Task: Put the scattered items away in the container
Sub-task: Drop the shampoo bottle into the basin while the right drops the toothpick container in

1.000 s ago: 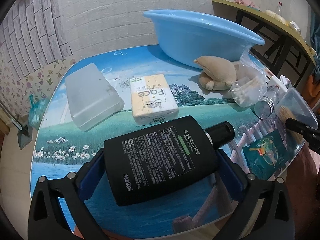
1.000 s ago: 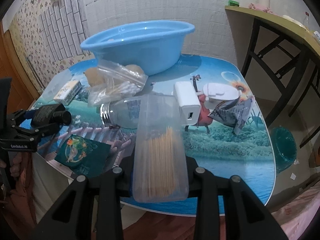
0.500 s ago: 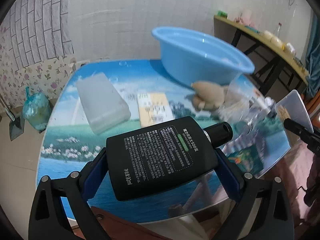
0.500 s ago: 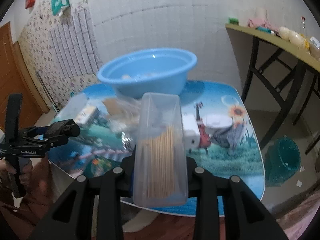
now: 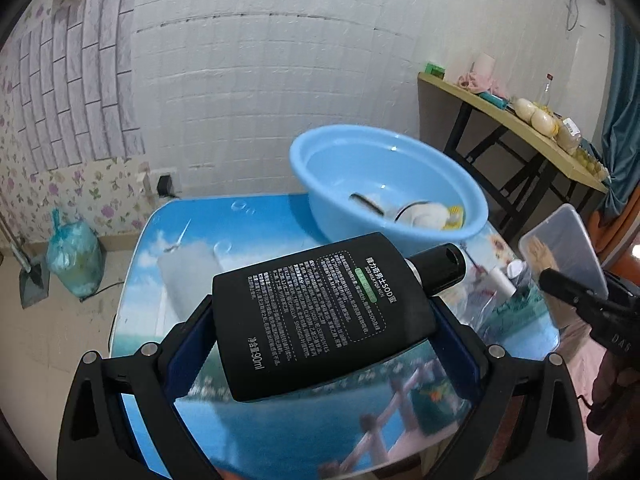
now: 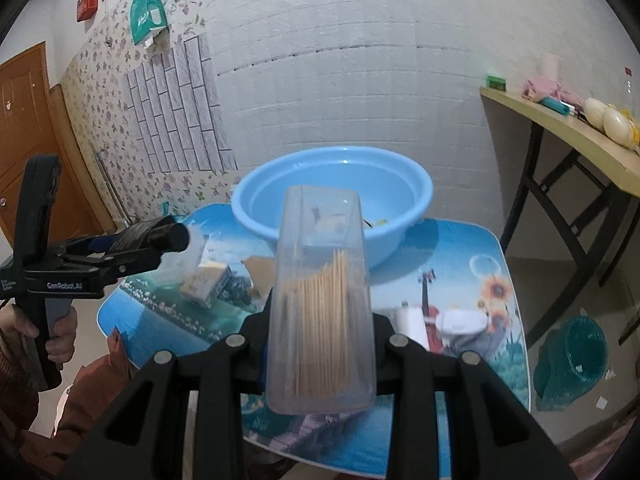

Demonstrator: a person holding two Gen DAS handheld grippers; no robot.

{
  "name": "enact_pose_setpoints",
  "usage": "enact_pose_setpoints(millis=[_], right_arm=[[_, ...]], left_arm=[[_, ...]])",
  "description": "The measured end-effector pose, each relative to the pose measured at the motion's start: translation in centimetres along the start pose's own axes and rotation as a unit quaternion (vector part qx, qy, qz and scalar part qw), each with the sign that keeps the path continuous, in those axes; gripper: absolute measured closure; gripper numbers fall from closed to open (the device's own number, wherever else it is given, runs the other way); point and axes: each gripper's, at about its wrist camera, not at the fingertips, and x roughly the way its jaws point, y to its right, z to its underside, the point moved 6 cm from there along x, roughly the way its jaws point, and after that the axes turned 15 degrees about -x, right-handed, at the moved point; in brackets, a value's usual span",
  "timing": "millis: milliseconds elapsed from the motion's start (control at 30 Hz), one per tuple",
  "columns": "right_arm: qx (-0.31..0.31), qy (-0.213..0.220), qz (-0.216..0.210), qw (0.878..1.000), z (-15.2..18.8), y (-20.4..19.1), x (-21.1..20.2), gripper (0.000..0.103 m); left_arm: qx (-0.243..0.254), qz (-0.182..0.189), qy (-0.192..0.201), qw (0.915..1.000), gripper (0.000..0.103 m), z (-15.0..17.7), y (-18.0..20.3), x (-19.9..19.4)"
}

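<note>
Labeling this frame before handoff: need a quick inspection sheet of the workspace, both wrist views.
Surface: table with a printed landscape top, near a white tiled wall.
Job's things: blue basin at the far side, a few small items already in it; black bottle and clear toothpick box both held above the table.
Clutter: frosted box, small carton, white charger lie on the table.
Grippers: left gripper shut on the bottle; right gripper shut on the toothpick box.
Cables: a plug in the wall socket behind the table; a thin cord on the floor.
Surroundings: side table with oddments, tied bag, green bin on the floor.
</note>
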Motion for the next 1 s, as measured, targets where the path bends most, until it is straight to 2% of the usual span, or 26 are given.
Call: enact_pose_setpoints(millis=[467, 867, 1000], right_arm=[[-0.011, 0.008, -0.003, 1.0, -3.8, 2.5, 4.0, 0.072], [0.002, -0.004, -0.004, 1.0, -5.4, 5.7, 9.1, 0.071], [0.005, -0.004, 0.003, 1.0, -5.7, 6.6, 10.2, 0.071]], left_arm=[[0.03, 0.021, -0.004, 0.9993, 0.004, -4.8, 4.6, 4.8], [0.045, 0.021, -0.026, 0.9984, 0.004, -6.7, 6.8, 10.5], [0.054, 0.027, -0.013, 0.9981, 0.004, -7.6, 7.3, 11.0]])
